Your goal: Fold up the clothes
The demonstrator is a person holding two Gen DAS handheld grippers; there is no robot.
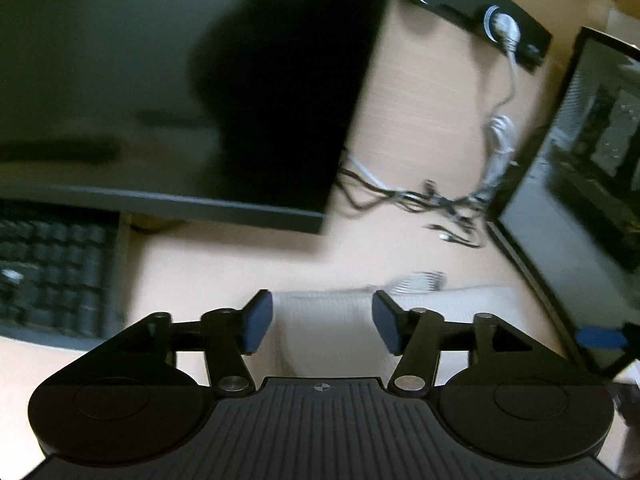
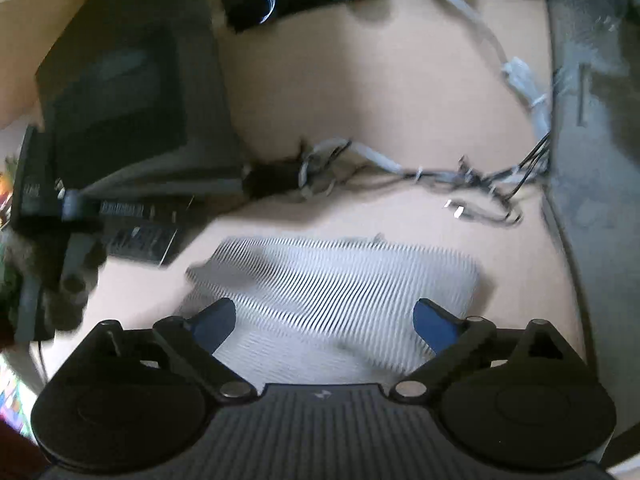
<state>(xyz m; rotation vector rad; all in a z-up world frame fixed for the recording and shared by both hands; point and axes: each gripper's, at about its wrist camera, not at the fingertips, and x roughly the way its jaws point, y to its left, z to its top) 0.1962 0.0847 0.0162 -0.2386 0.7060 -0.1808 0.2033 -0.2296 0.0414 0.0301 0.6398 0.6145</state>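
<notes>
Now the striped cloth (image 2: 332,292) lies flat on the tan surface (image 2: 360,80), right in front of the right gripper (image 2: 324,326). It looks soft, thin and light, so it will flop and slide. Best to pinch a corner or an edge. Both the right and left gripper (image 1: 323,322) have jaws wide apart, holding nothing.

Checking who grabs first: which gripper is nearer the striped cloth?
Right. The right gripper hangs open right over the striped cloth; the left gripper is open over a plain white part, stripes beyond its fingertips.
</notes>
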